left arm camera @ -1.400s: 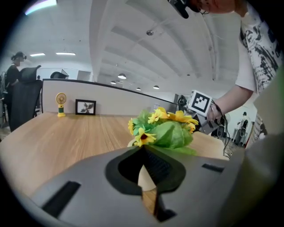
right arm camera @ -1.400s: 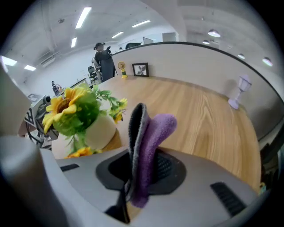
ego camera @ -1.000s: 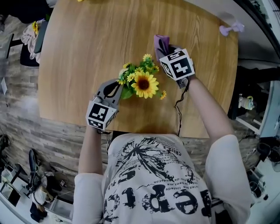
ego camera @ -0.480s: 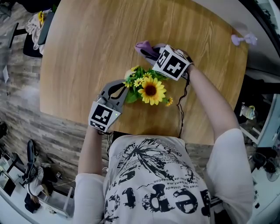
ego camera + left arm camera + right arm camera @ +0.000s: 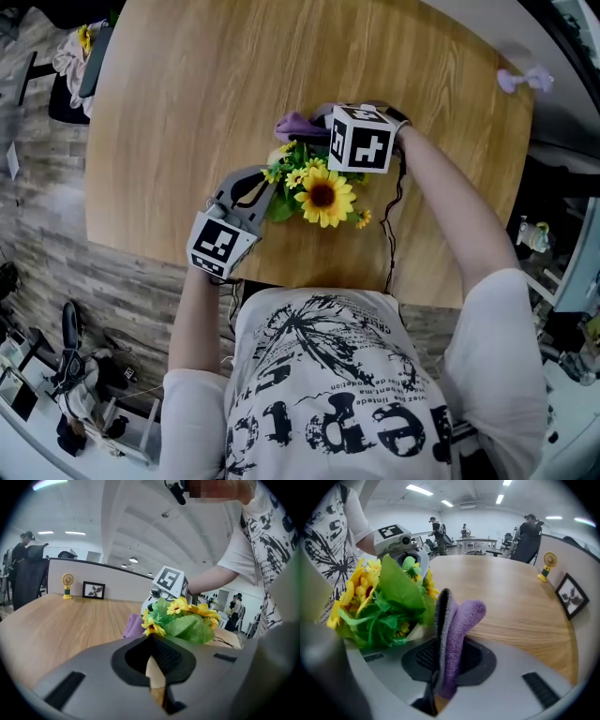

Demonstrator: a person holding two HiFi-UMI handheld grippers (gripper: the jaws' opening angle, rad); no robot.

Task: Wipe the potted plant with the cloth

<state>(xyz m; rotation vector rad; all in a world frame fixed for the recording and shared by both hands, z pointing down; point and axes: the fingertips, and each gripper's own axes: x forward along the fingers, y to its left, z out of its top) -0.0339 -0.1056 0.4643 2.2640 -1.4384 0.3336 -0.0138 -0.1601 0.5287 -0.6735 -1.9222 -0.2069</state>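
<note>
Two marker cubes are carrying the clearest print here: black-and-white square patterns without letters, one on the left gripper [image 5: 262, 192] and one on the right gripper [image 5: 326, 120]. Large black lettering is being shown across the person's white shirt [image 5: 328, 375], but it is being seen upside down amid a splashed pattern, and no word can be read with certainty.

The potted plant [image 5: 319, 187], a bunch of yellow sunflowers and green leaves, is being kept near the front edge of the wooden surface [image 5: 206, 84], between the two grippers. The left gripper's jaws are being held closed on a pale sliver under the leaves, apparently the pot's rim. A purple cloth [image 5: 296, 125] is being pinched between the right gripper's jaws. Its free end is standing up and curling over just beside the leaves on the plant's far side.

In the head view the pot is being hidden almost wholly by blooms and foliage, and the right gripper's jaws are being covered by its own cube. A black cable [image 5: 389, 220] is being trailed across the surface below the right gripper. A framed picture [image 5: 571, 596] and a small yellow ornament on a stand [image 5: 547, 564] are being kept at the far edge. A small lilac object [image 5: 521, 80] is lying near the far right corner, and people [image 5: 529, 531] are being seen standing in the background.
</note>
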